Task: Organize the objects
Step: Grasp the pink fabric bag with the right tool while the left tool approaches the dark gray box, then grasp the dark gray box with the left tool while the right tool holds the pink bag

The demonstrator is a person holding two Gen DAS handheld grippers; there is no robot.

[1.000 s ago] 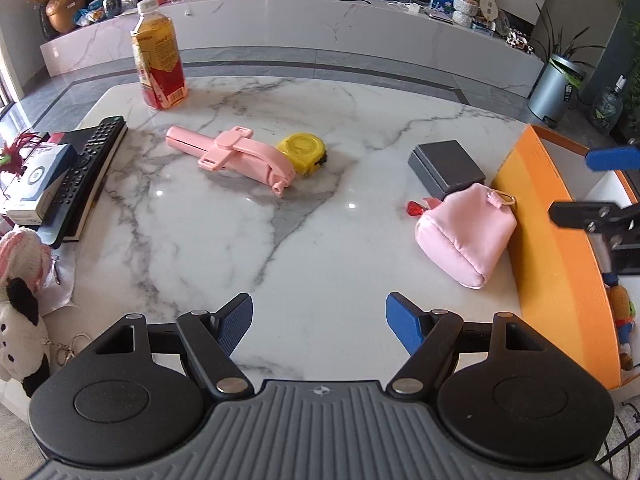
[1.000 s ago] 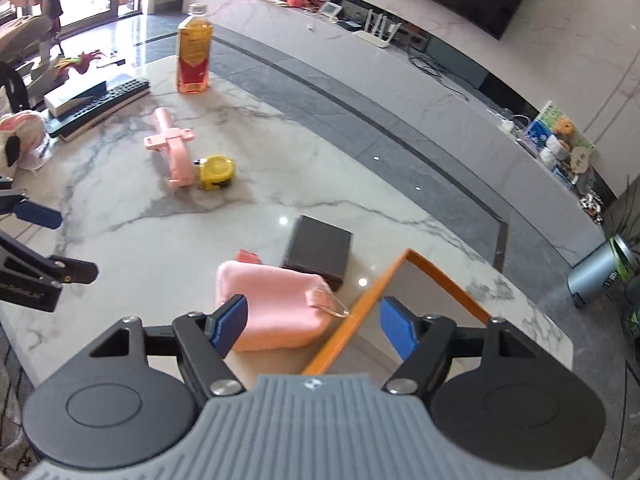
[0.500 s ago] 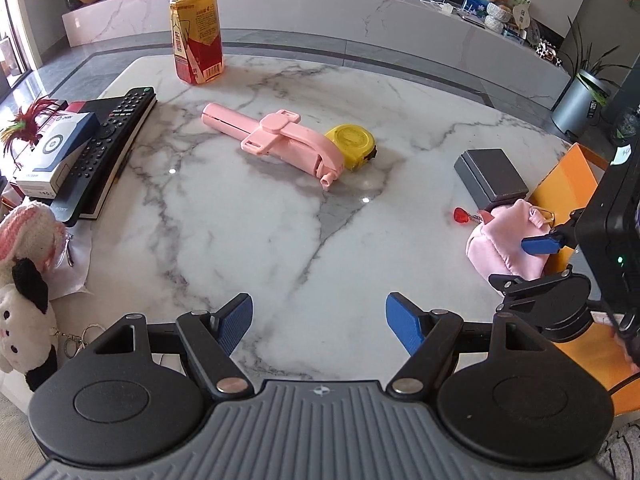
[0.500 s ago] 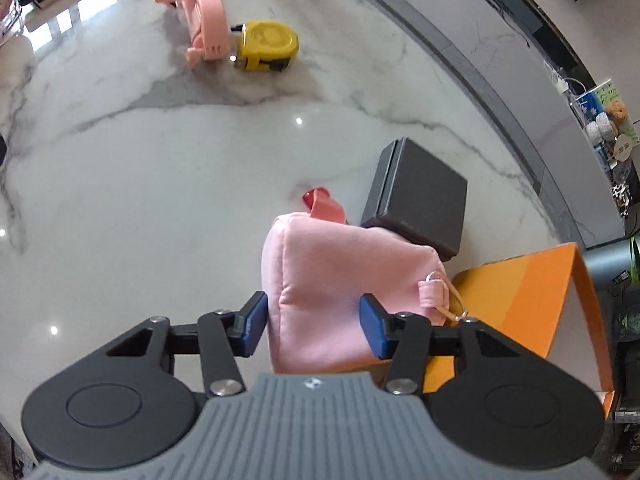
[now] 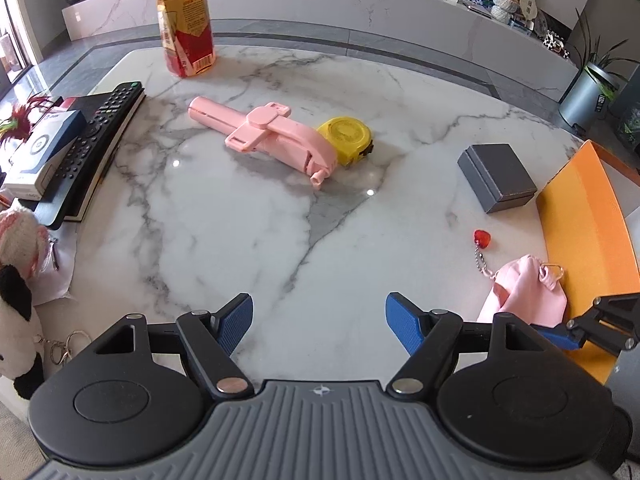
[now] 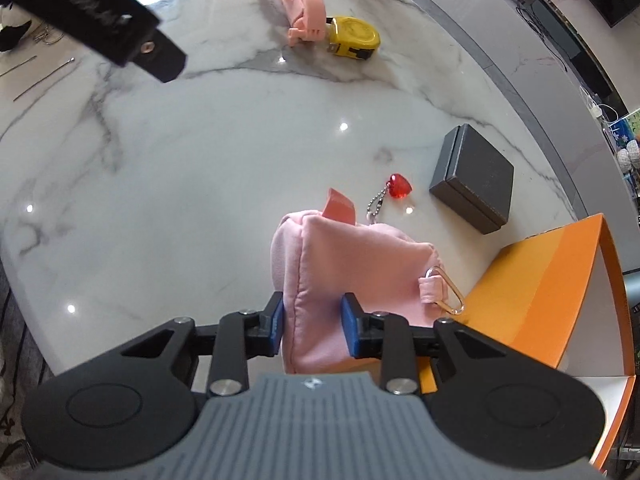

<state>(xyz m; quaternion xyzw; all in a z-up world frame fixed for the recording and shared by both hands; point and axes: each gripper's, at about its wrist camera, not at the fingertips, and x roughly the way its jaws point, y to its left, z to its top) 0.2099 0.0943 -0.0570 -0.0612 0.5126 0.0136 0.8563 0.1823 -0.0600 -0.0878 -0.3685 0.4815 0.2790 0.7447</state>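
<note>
Bottle point(image 5: 186, 28) cap cut off by top edge of left wrist view. Orange box point(image 5: 588, 236) cropped at right edge; interior not visible. Pink pouch point(image 5: 524, 292) lower part hidden behind gripper housing in left wrist view. Plush toy point(image 5: 16, 292) cropped at left edge. Label print on bottle too small to read. Pouch base under right gripper point(image 6: 312, 322) concealed by housing.

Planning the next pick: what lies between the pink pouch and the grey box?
Only the red heart charm on its bead chain; in the right wrist view it lies between pouch and box.
</note>
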